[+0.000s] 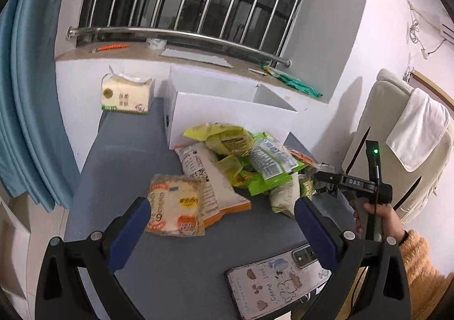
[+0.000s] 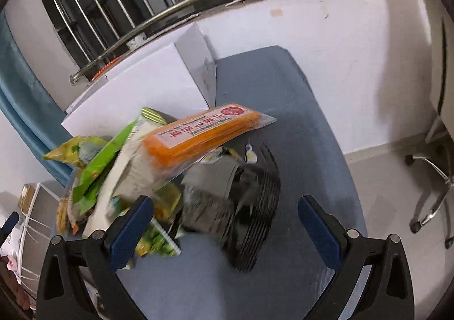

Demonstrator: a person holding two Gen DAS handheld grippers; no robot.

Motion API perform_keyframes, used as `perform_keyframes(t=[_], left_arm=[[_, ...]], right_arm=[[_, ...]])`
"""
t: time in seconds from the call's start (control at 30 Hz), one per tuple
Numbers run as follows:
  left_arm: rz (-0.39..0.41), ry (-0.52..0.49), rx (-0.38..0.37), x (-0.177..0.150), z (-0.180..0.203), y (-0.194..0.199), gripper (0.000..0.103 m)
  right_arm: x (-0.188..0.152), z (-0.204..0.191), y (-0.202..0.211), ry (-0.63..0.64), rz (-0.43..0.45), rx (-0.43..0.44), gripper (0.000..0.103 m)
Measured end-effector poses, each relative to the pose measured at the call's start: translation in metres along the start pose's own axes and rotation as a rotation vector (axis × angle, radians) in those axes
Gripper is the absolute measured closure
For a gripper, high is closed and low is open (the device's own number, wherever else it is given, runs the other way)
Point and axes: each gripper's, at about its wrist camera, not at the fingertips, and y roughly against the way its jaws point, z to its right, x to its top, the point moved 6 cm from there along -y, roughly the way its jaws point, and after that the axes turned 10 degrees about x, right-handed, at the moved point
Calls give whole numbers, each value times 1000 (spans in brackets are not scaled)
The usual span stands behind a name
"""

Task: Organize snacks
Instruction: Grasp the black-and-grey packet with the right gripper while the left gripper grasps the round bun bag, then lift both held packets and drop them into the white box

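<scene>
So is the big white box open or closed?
Open. The white box has a flap standing up at the back. What's inside cannot be seen; the snacks lie outside.

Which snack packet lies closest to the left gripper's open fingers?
The bread packet with orange print, lying apart at the pile's near-left edge, just ahead of the left gripper; the other packets are heaped farther back toward the white box.

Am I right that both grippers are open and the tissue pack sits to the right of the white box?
Not quite: the tissue pack sits left of the white box, as the left wrist view shows. Both the left gripper and right gripper are open.
</scene>
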Motion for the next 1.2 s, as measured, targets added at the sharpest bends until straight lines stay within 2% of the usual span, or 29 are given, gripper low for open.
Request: perform_keyframes(t=[0.03, 0.07, 0.1, 0.2, 0.3, 0.67, 0.83, 1.0, 1.07, 1.1, 1.2], left_arm=[[-7, 5, 2, -1, -2, -2, 0], [-18, 10, 7, -3, -4, -5, 0], [-23, 13, 10, -4, -5, -6, 0], [-39, 10, 11, -10, -10, -10, 0], [-59, 12, 12, -14, -15, -17, 0], [-160, -4, 30, -15, -28, -67, 0], [-209, -72, 50, -12, -30, -97, 0], [-267, -52, -1, -14, -42, -125, 1], [-275, -64, -10, -18, -43, -129, 22], [-258, -72, -7, -17, -43, -127, 27], [-240, -65, -26, -17, -41, -118, 27]], right_arm=[[1, 2, -5, 3, -10, 4, 2], [0, 4, -11, 0, -27, 18, 21], [-1, 3, -15, -12, -39, 70, 53], [-8, -1, -9, 1, -34, 83, 57], [-16, -8, 5, 16, -15, 97, 58], [-42, -24, 105, 3, 149, 153, 58], [-45, -38, 120, 39, 158, 159, 58], [-46, -50, 124, 77, 153, 161, 57], [-47, -55, 123, 87, 145, 171, 57], [-47, -58, 121, 93, 142, 172, 57], [-48, -62, 118, 105, 132, 173, 57]])
